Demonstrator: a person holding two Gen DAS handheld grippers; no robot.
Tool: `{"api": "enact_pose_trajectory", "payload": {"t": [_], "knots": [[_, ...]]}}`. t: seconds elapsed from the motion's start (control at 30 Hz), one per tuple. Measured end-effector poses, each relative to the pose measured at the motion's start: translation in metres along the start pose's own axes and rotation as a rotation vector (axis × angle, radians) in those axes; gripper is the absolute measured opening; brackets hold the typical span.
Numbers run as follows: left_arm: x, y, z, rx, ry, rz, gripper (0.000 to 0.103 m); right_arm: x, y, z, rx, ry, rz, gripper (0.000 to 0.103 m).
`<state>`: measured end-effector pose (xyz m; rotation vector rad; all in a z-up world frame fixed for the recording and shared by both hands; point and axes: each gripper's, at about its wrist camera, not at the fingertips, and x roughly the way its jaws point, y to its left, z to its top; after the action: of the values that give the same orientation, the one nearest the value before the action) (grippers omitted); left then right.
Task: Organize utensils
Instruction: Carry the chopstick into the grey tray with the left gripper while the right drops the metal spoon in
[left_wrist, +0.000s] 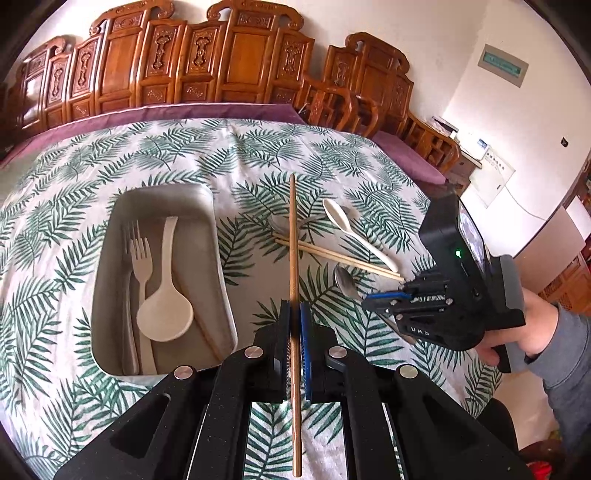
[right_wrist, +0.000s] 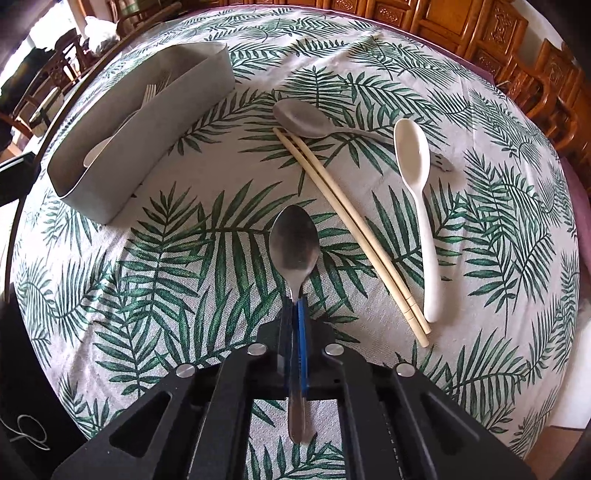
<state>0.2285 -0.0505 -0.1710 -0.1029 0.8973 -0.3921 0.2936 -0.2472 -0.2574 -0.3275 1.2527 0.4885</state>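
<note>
My left gripper (left_wrist: 294, 308) is shut on a brown chopstick (left_wrist: 293, 236) that runs straight out ahead, just right of the grey bin (left_wrist: 221, 280). The bin holds pale forks (left_wrist: 140, 254) and a cream ladle (left_wrist: 166, 310). My right gripper (right_wrist: 297, 301) is shut on the handle of a steel spoon (right_wrist: 294, 245), whose bowl points away. In the left wrist view the right gripper (left_wrist: 369, 301) is low over the cloth at the right, with the steel spoon (left_wrist: 345, 282) in it. On the cloth lie a pale chopstick pair (right_wrist: 347, 225), a white spoon (right_wrist: 413, 155) and a grey spoon (right_wrist: 304, 118).
The table wears a leaf-print cloth (right_wrist: 166, 280). Carved wooden chairs (left_wrist: 207, 62) line its far side. A person's hand and grey sleeve (left_wrist: 546, 332) hold the right gripper. The grey bin (right_wrist: 122, 147) stands at the left in the right wrist view.
</note>
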Motion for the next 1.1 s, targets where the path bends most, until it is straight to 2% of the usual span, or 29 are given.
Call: {"api": "enact_pose_trajectory", "payload": {"t": [0.2, 0.4, 0.8, 1.1], "knots": [[-0.006, 0.013, 0.006, -0.009, -0.017, 0.026, 0.004, -0.004, 0.0, 0.0, 0.027, -0.028, -0.017, 0.003], [-0.013, 0.037, 0.014, -0.035, -0.036, 0.066, 0.004, -0.026, 0.008, 0.013, 0.018, -0.082, -0.013, 0.003], [-0.002, 0.086, 0.029, -0.072, -0.028, 0.139, 0.004, -0.066, 0.044, 0.057, -0.036, -0.188, -0.003, 0.003], [0.02, 0.105, 0.039, -0.093, -0.008, 0.147, 0.004, -0.081, 0.075, 0.099, -0.068, -0.251, 0.044, 0.003]]}}
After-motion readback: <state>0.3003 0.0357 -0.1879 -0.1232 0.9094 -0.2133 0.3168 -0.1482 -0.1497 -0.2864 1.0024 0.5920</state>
